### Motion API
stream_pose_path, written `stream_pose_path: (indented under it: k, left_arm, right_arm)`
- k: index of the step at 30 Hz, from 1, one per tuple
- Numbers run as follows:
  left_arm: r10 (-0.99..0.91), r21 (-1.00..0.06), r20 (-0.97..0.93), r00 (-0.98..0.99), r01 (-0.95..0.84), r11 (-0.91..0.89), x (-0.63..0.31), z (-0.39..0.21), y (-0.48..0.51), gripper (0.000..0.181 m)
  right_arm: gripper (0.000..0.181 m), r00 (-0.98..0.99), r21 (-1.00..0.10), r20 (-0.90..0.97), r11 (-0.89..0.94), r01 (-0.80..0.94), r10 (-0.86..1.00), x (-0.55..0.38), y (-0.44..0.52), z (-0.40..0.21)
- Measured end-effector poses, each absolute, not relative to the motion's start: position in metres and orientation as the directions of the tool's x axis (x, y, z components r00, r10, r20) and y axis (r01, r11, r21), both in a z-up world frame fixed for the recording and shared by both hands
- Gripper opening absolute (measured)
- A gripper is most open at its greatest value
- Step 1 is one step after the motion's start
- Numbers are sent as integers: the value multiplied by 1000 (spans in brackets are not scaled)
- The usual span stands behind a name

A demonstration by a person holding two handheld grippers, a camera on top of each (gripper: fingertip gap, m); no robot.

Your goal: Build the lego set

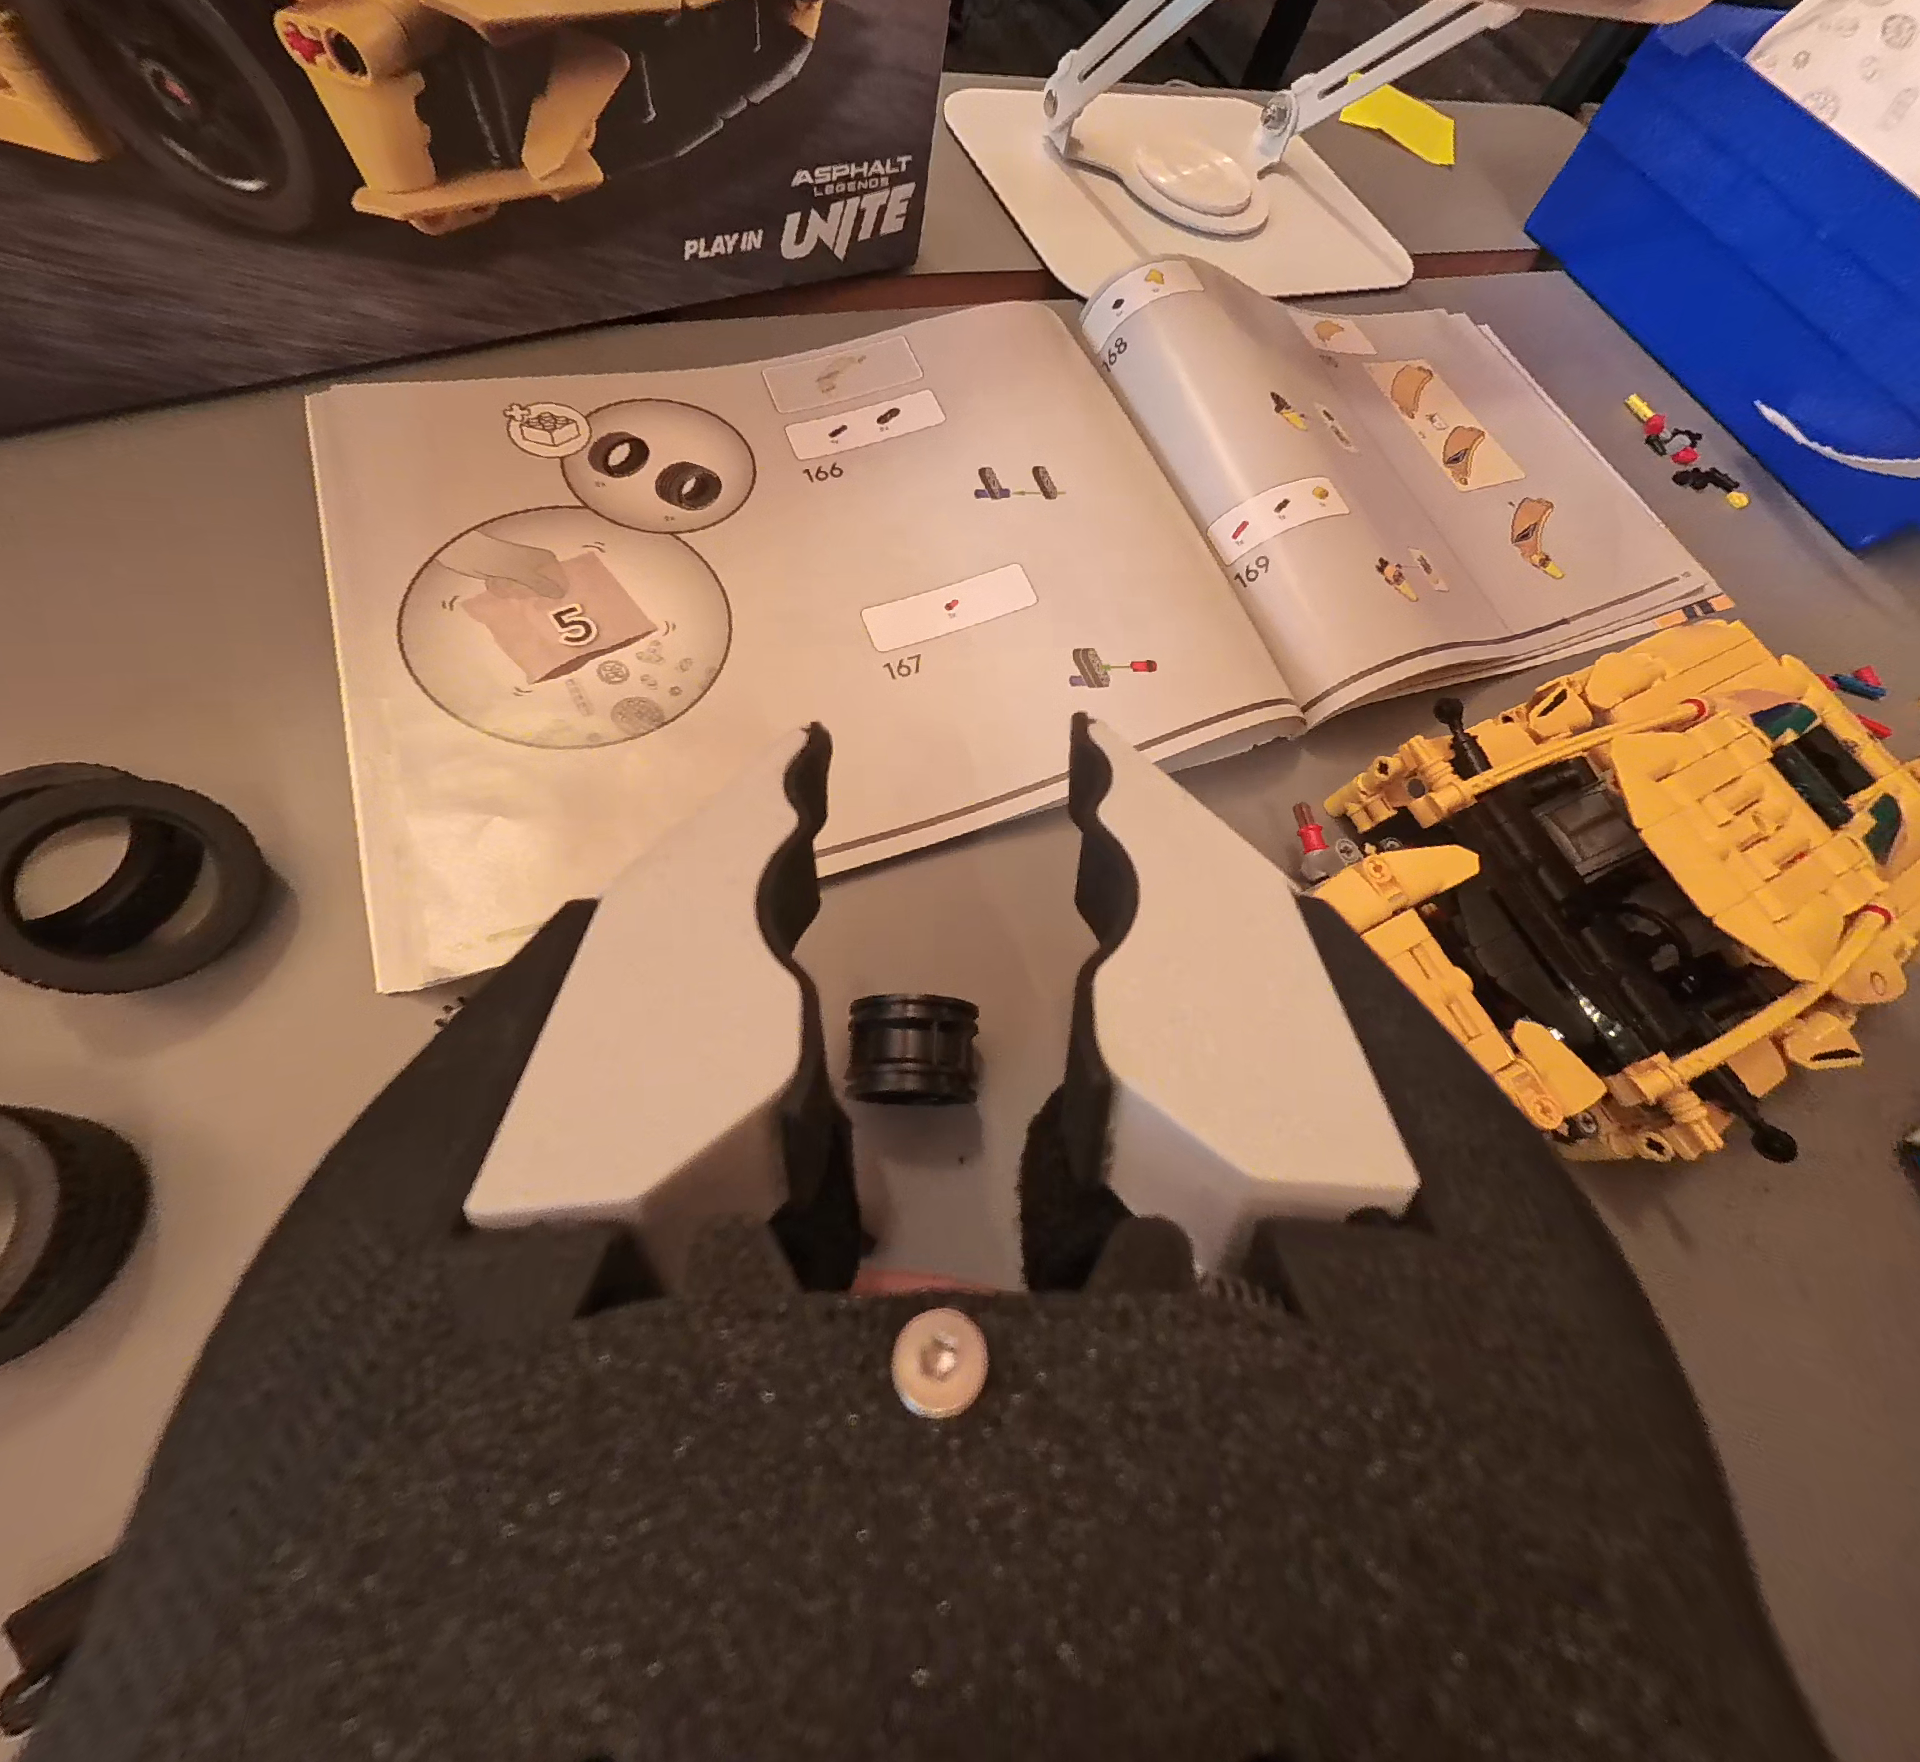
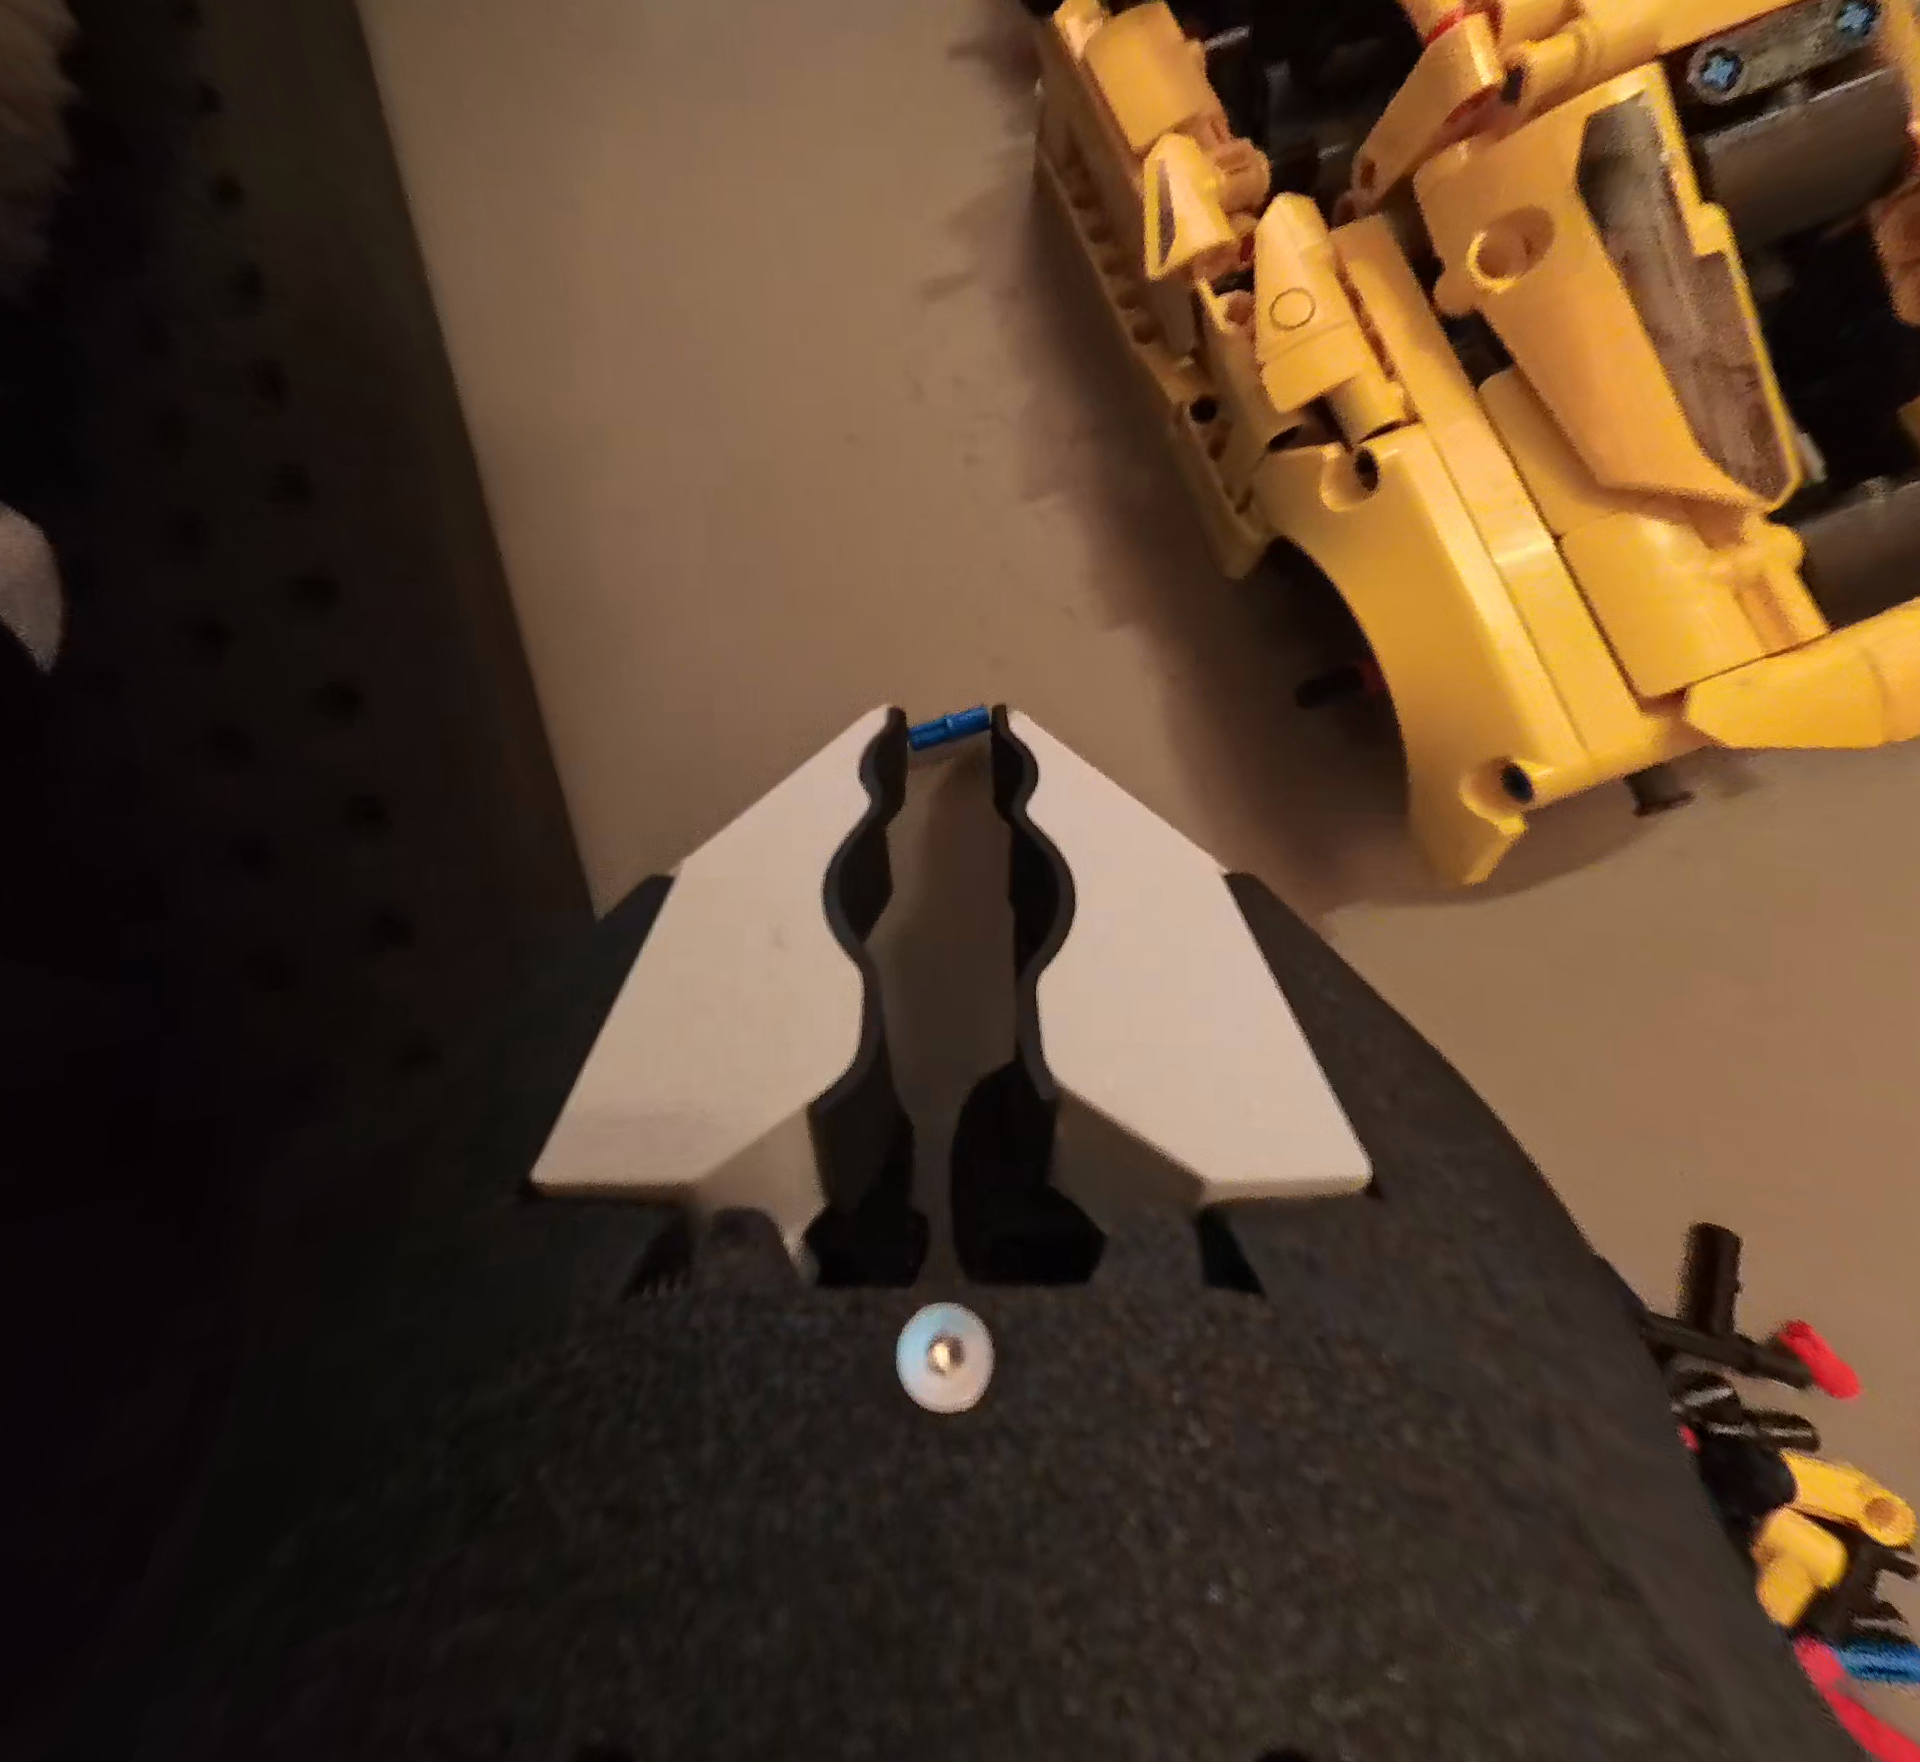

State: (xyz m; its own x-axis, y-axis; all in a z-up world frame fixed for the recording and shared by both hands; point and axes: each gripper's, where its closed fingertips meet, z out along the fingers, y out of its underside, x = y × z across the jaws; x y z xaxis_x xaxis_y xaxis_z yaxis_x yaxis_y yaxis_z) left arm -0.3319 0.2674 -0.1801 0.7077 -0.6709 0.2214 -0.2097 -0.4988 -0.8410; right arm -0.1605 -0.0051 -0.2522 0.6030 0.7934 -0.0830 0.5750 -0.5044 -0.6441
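- Left gripper (image 1: 945, 736) is spread wide with nothing in it, hanging over the grey table (image 1: 187, 569). A small black wheel hub (image 1: 912, 1050) sits on the table in the gap between my fingers, touching neither.
- Right gripper (image 2: 948, 725) is pinched down on a little blue pin (image 2: 945, 728), held crosswise right at the tips.
- From the right wrist cam, the yellow lego car (image 2: 1507, 382) is up and to the right of the pin, near but apart. Its wheel arch is bare.
- Left cam shows the same car (image 1: 1621, 902) to the right of the open instruction booklet (image 1: 831, 549).
- Two black tires (image 1: 114, 871) lie off to the left.
- Set's box (image 1: 468, 81) stands behind the booklet, with a white stand (image 1: 1174, 174) and blue bin (image 1: 1745, 258) to its right.
- Loose small parts (image 2: 1787, 1442) lie by my right gripper.
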Motion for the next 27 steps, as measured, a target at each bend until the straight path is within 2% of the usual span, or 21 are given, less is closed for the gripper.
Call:
stream_pose_path:
  k: [9, 12, 21, 27]
  left_arm:
    - [-673, -840, 227, 704, -208, -501, -331, -180, 266, 46]
    - [-674, -840, 227, 703, -209, -501, -330, -180, 266, 46]
    - [-677, -841, 206, 707, -226, -492, -328, -181, 266, 46]
    - [-676, -847, 190, 712, -230, -480, -328, -180, 266, 46]
  right_arm:
    - [15, 614, -667, -78, -499, 553, 785, -163, -6, -256]
    - [25, 637, -675, -102, -524, 519, 764, -160, -8, -250]
    - [25, 792, -810, -262, -572, 130, 551, -121, -17, -197]
    - [27, 910, -782, -174, -614, 105, 377, -77, -32, -212]
